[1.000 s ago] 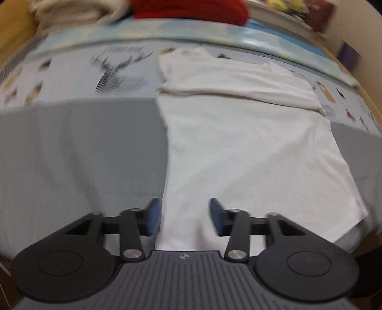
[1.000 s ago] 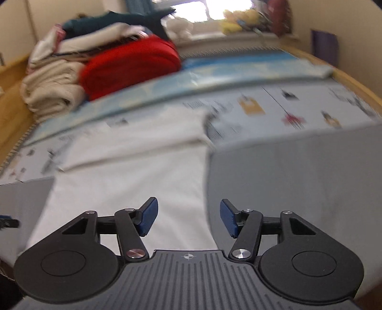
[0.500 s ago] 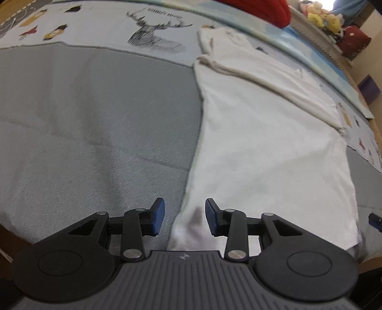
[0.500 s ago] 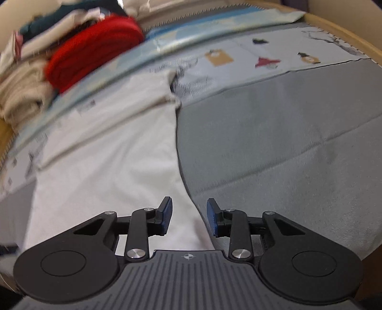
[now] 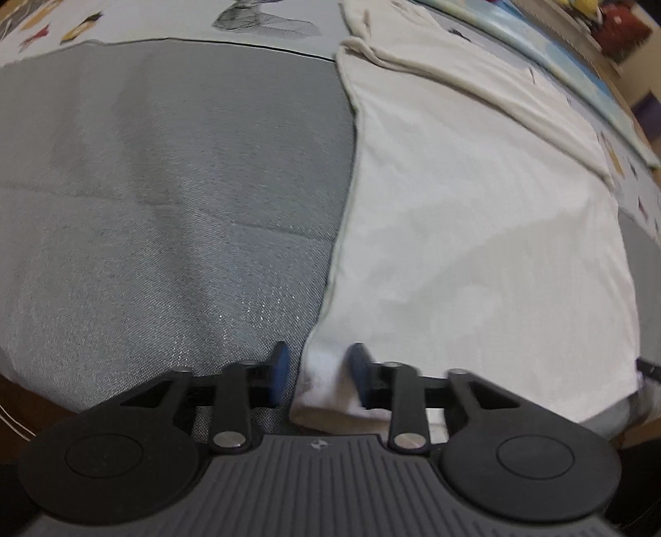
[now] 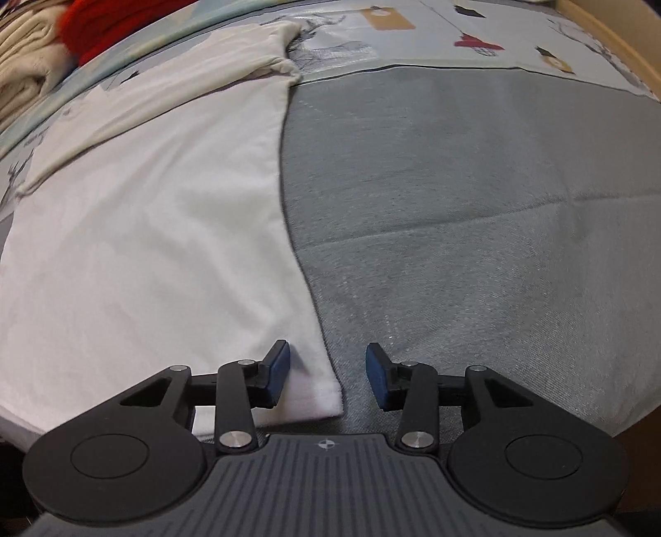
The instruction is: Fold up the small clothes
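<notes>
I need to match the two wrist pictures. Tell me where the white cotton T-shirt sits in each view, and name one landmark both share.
Left wrist: the white cotton T-shirt fills the right half, its near corner between the left tool's blue pads.
Right wrist: it fills the left half, its near corner between the right tool's pads.
Shared landmark: the grey woven bedcover beside the shirt.

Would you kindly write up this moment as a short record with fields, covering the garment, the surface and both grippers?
garment: white T-shirt, laid flat, sleeve end folded at the far side
surface: grey bed cover, printed sheet beyond
left gripper: jaws just closing, near left hem corner bunched between the pads; right pad touches the cloth, gap at the left pad
right gripper: jaws just opening, near right hem corner lying flat between the pads, not pinched
background: red bundle, folded beige laundry
</notes>
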